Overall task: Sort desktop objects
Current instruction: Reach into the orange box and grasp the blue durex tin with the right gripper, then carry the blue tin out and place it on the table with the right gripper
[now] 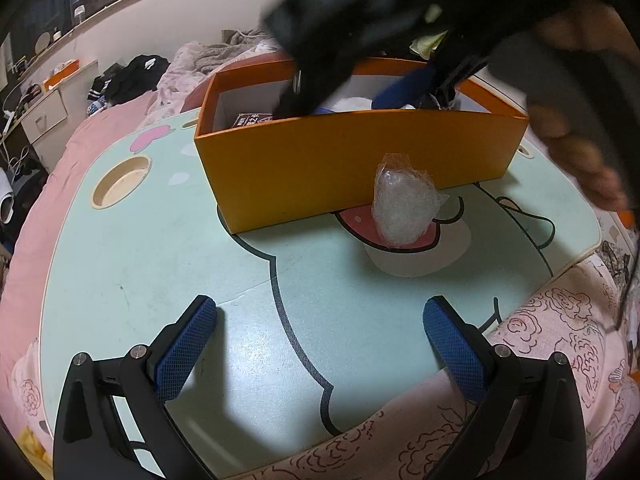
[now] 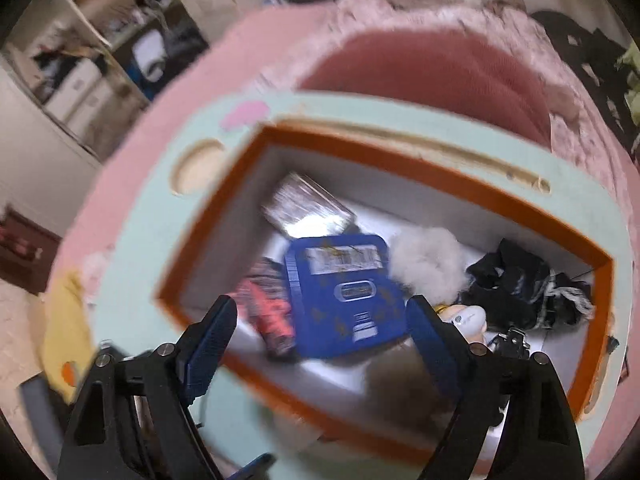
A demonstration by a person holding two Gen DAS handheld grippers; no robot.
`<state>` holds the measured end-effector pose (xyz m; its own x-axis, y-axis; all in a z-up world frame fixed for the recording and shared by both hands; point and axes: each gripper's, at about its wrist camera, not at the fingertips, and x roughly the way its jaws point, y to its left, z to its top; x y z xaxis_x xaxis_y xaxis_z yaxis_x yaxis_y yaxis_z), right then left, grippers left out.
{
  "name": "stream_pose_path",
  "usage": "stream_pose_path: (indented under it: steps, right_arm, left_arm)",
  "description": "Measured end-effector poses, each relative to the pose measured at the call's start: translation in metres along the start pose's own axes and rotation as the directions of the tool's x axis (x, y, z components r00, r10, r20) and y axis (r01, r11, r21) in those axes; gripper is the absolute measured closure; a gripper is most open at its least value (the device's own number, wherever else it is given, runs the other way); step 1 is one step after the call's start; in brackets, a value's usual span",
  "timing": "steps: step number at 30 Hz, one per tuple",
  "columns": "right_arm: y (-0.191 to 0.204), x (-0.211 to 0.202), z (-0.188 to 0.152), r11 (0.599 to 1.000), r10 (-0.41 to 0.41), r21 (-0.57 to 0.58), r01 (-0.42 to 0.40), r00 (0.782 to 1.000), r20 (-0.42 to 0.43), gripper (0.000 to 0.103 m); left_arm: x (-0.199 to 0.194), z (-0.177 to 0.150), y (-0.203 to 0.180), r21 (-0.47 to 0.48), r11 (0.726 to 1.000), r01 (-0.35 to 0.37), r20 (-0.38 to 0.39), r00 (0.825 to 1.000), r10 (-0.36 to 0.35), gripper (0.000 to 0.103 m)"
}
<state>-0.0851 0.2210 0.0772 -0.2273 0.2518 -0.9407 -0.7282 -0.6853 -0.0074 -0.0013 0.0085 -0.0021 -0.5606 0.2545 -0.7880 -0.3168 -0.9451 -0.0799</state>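
Note:
An orange box (image 1: pixel 352 160) stands on a mint-green cartoon lap table (image 1: pixel 160 260). A crumpled clear plastic ball (image 1: pixel 404 204) sits on the table against the box's near wall. My left gripper (image 1: pixel 320 340) is open above the bare table in front of the ball, with nothing between its fingers. My right gripper (image 2: pixel 322 320) is open and points steeply down over the box (image 2: pixel 400 164); in the left wrist view it is a black blur over the box. Below it in the box lie a blue flat device (image 2: pixel 344 292), a red-black item (image 2: pixel 268 312) and a clear shiny packet (image 2: pixel 308 208).
The box also holds a white fluffy ball (image 2: pixel 428 260), black cloth (image 2: pixel 516 284) and a small white object (image 2: pixel 468 316). The table has a round cup hole (image 1: pixel 122 182). A hand (image 1: pixel 580 152) is at the right. Pink bedding (image 1: pixel 560 320) surrounds the table.

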Motion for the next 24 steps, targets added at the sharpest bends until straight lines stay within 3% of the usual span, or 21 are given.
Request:
stream_pose_path:
  steps: [1, 3, 4, 9, 13, 19, 24]
  right_arm:
    - [-0.006, 0.009, 0.001, 1.0, 0.011, 0.021, -0.01, 1.0, -0.017, 0.023]
    - [-0.021, 0.017, 0.0, 0.99, 0.109, 0.089, -0.107, 0.994, -0.017, 0.028]
    - [-0.028, 0.015, -0.002, 0.982, 0.153, 0.113, -0.152, 0.988, 0.001, 0.038]
    - [-0.042, 0.007, -0.012, 0.962, 0.227, 0.149, -0.23, 0.973, 0.039, 0.038]
    - [-0.052, -0.007, -0.02, 0.943, 0.265, 0.175, -0.284, 0.956, 0.125, 0.038]
    - [-0.048, -0.054, -0.028, 0.913, 0.321, 0.156, -0.377, 0.9, 0.294, 0.038]
    - [-0.026, -0.109, -0.075, 0.934, 0.302, 0.053, -0.354, 0.859, 0.412, 0.038]
  left_arm:
    - [0.0, 0.0, 0.0, 0.011, 1.0, 0.015, -0.001, 1.0, -0.015, 0.0]
    - [0.0, 0.0, 0.0, 0.013, 1.0, 0.019, 0.0, 1.0, -0.019, 0.0]
    - [0.0, 0.0, -0.001, 0.014, 1.0, 0.019, 0.0, 1.0, -0.019, 0.0]
    - [0.0, -0.002, 0.001, 0.02, 0.999, 0.026, 0.003, 1.0, -0.026, 0.0]
    - [0.0, -0.001, 0.001, 0.024, 0.999, 0.032, 0.003, 0.999, -0.032, 0.0]
    - [0.0, -0.003, 0.002, 0.03, 0.999, 0.038, 0.003, 0.999, -0.038, 0.0]
    - [0.002, 0.0, 0.0, 0.033, 0.999, 0.043, 0.003, 0.999, -0.043, 0.0]
